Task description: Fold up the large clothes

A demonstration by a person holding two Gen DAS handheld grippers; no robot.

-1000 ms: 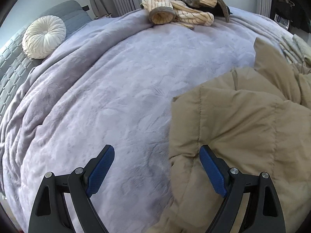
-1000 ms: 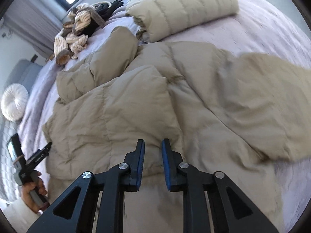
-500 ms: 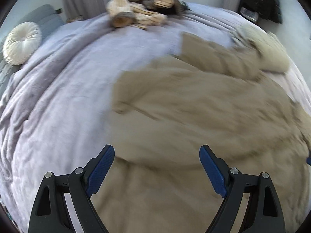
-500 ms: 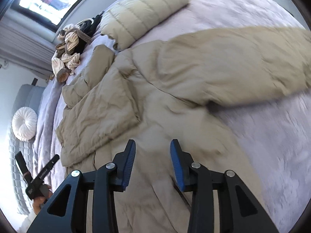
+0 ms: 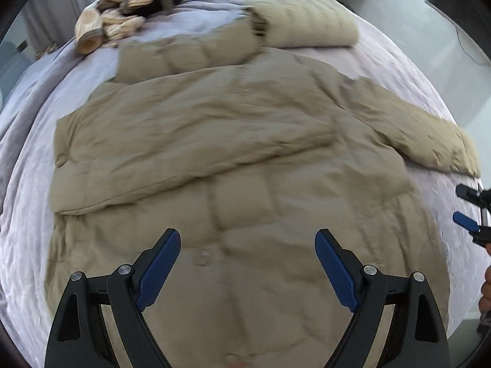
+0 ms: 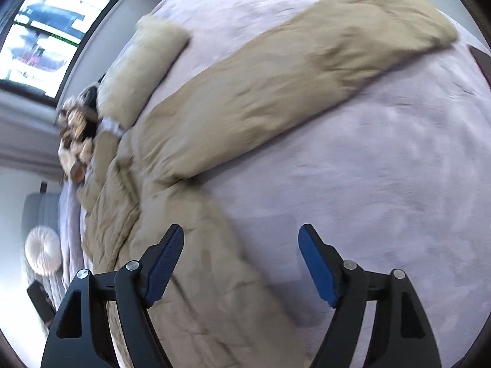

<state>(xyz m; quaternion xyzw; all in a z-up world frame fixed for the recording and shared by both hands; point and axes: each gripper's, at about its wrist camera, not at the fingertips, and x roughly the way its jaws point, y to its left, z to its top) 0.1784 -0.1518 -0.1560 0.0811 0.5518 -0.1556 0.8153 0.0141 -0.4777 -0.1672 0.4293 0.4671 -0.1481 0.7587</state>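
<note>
No legible text anywhere.

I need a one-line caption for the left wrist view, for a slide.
Left gripper, jaws open and empty, above a tan puffer jacket spread on a lilac blanket.

lilac-covered bed (image 5: 383, 61), tan puffer coat (image 5: 245, 141), folded tan coat (image 5: 307, 21), striped clothes heap (image 5: 122, 9)

Lilac blanket (image 6: 383, 168) over bed; daylit window (image 6: 46, 30) beyond; grey headboard (image 6: 43, 211), round cream cushion (image 6: 43, 254).
</note>
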